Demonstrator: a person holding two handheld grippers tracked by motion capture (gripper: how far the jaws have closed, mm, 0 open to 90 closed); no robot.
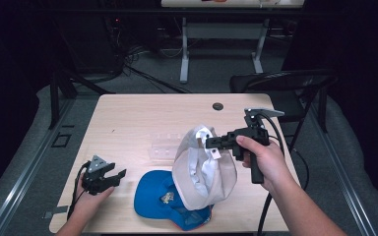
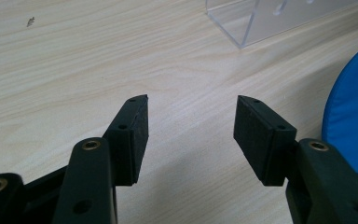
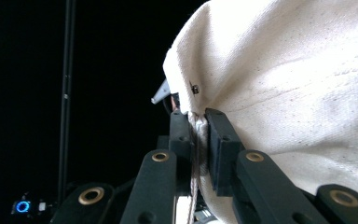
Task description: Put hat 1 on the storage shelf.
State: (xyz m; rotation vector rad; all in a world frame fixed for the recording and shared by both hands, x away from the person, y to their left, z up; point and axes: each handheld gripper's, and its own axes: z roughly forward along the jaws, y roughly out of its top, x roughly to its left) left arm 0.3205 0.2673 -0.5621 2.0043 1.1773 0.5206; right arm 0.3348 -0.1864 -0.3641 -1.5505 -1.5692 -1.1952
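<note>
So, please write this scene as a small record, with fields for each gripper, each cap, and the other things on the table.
left gripper: open, low over the table near its front left, holds nothing
right gripper: shut on the white cap
white cap: lifted, hanging from its edge above the blue cap
blue cap: lying on the table, partly hidden by the white cap
clear plastic stand: on the table behind the caps
table: light wood
</note>
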